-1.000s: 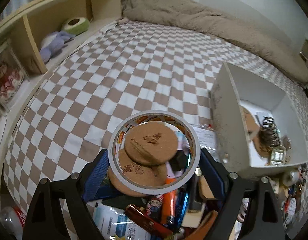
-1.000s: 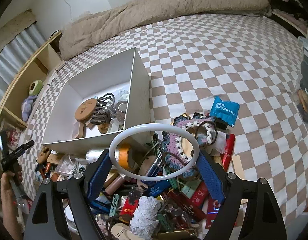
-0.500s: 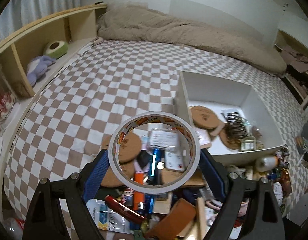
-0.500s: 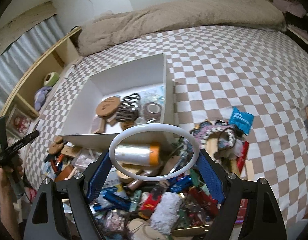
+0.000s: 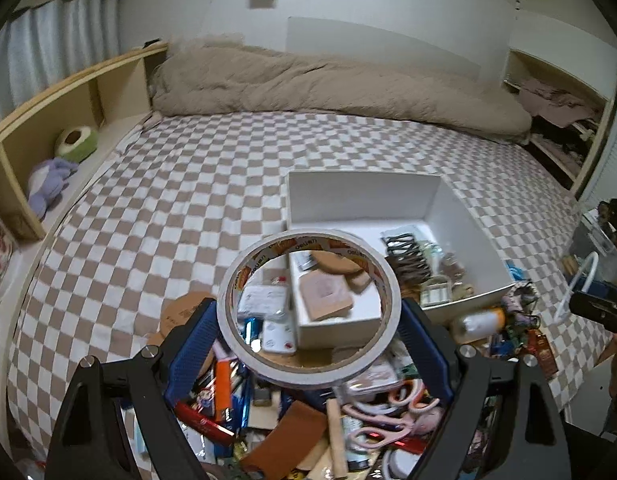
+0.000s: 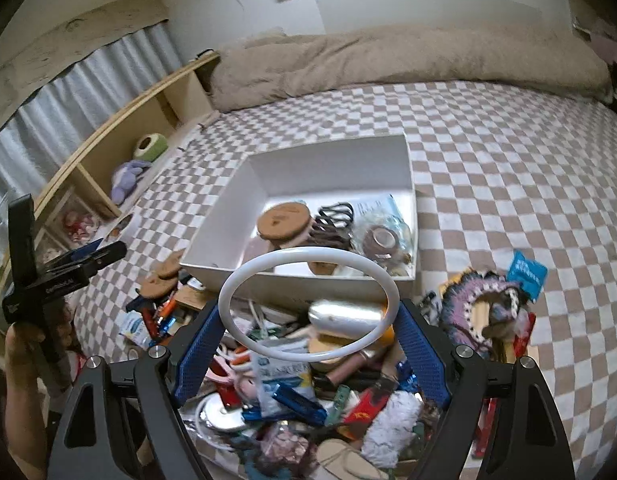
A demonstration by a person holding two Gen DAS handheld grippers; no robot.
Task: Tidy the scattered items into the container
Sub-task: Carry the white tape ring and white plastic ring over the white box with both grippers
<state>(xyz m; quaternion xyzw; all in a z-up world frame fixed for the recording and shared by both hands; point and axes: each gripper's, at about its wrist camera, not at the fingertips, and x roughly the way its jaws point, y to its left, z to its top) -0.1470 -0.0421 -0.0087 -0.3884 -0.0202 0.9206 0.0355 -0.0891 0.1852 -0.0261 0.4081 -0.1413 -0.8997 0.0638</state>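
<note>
My left gripper [image 5: 308, 322] is shut on a white tape roll [image 5: 244, 340], held flat above the pile of scattered items [image 5: 308, 412], just before the near left corner of the white box [image 5: 464, 216]. My right gripper [image 6: 308, 320] is shut on a thin white ring [image 6: 236, 280], held above the pile [image 6: 308, 400] in front of the box's [image 6: 244, 188] near wall. The box holds cork coasters [image 6: 284, 222], a black hair clip [image 6: 334, 220] and a brown tape roll [image 6: 382, 240]. The left gripper also shows in the right wrist view [image 6: 84, 262], the right one in the left wrist view [image 5: 588, 300].
The box and pile lie on a checkered bed sheet [image 5: 188, 200]. A beige duvet [image 5: 328, 84] lies along the far wall. A wooden shelf [image 5: 36, 132] with plush toys runs along the left. Pink scissors [image 5: 392, 408] and a silver cylinder [image 6: 348, 314] lie in the pile.
Both grippers have risen and tilted up, still holding tape roll and ring. The box has come toward the centre of both views; more of the room shows.
</note>
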